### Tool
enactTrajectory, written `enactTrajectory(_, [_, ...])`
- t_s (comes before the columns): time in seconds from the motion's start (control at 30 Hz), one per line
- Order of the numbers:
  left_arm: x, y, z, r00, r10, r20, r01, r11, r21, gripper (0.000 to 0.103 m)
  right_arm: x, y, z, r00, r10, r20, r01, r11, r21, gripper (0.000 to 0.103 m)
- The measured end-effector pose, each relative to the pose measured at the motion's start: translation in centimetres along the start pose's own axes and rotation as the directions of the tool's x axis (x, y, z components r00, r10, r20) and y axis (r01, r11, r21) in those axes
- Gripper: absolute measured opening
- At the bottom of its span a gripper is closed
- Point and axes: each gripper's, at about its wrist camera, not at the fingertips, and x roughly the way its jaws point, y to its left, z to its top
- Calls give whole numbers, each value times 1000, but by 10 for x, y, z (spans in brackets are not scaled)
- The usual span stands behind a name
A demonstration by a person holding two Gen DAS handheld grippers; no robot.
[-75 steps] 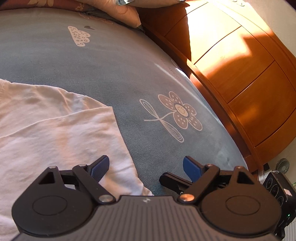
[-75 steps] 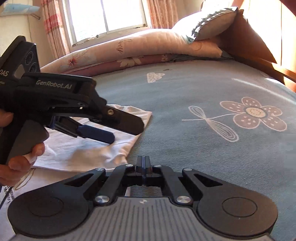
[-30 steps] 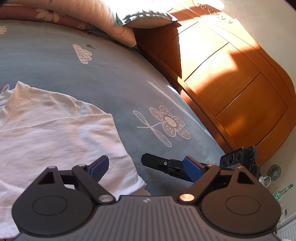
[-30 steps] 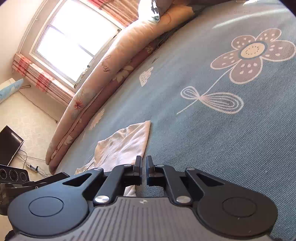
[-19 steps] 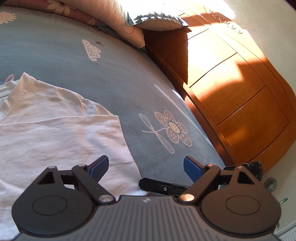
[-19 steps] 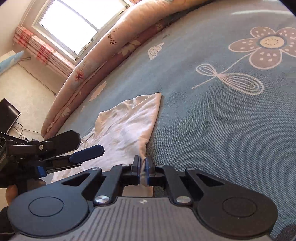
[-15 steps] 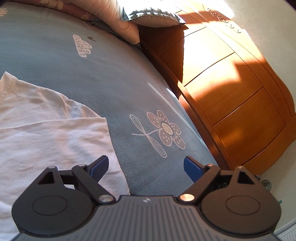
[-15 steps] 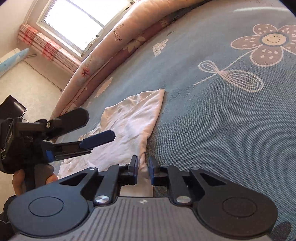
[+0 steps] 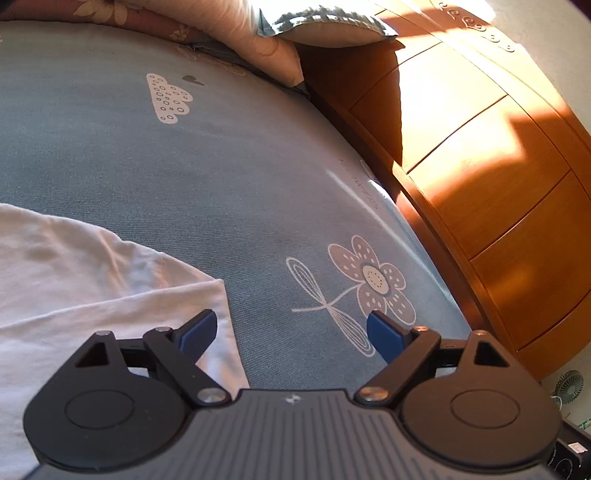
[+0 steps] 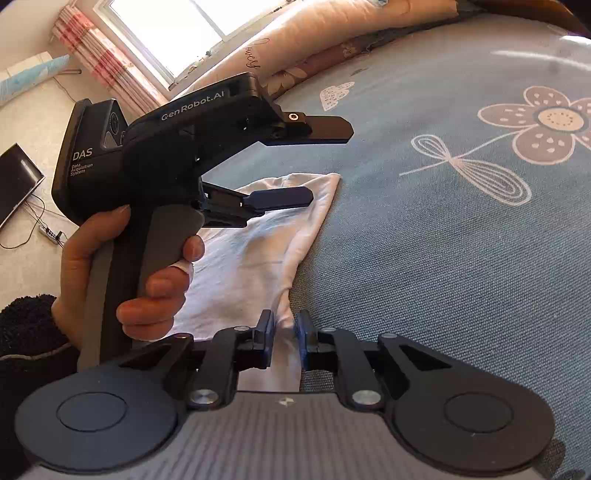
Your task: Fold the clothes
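1. One bed point(image 9: 229, 177), covered in blue-grey cloth printed with flowers and clouds, fills most of both views; a wooden headboard point(image 9: 491, 177) curves down the right of the left wrist view.
2. One rolled pink quilt point(image 10: 295, 40) and one pillow point(image 9: 332, 29) lie along the far edge of the bed, below a bright window point(image 10: 166, 26) with striped curtains at the upper left of the right wrist view.
3. One white garment point(image 10: 258, 251) lies flat on the bed, left of centre in the right wrist view. Its long axis runs from the lower centre up towards the upper right, ending in a corner.
4. Two hand-held grippers. The left hand-held gripper point(image 10: 325, 162), held by a hand point(image 10: 144, 273) in a dark sleeve, hovers over the garment with jaws wide and nothing between them.
5. The right hand-held gripper point(image 10: 283, 332) has narrow jaws that are opening; a ridge of the garment's edge stands between them, apparently no longer pinched.
6. One small fan point(image 9: 569, 387) stands on the floor at the lower right of the left wrist view.
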Motion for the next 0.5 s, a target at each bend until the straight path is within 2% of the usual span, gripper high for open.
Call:
enactTrajectory(0.07, [-14,-4,-6,1000,-15,-26,15,1000,18,89,-14,21,-5,994,-74,85,85,988,-132,27])
enactTrajectory(0.13, [-21,-5,-11,998,-37,-53,38,999,23,91,-20,38,-13,982,-86,171,127,961,-247,27])
enactTrajectory(0.17, [-24,-5,-12,997,-46,-68,48,999,24,92,-19,43,-16,980,-74,185,125,951,-283,26])
enactTrajectory(0.2, [-22,-5,-12,995,-46,-90,49,998,26,92,-15,45,-18,979,-60,193,118,946,-301,23])
enactTrajectory(0.23, [-19,-4,-11,993,-45,-112,49,998,30,92,-9,45,-21,978,-59,199,119,943,-309,16])
enactTrajectory(0.3, [-13,-2,-10,991,-37,-131,39,999,17,92,6,42,-22,978,-93,184,149,935,-321,12])
enactTrajectory(0.37, [-4,2,-10,987,-48,-154,48,999,-3,92,17,37,-22,980,-133,151,176,930,-322,12])
enactTrajectory(0.5, [15,2,-7,987,-51,-153,52,999,5,92,16,33,-17,982,-136,129,170,939,-299,12])
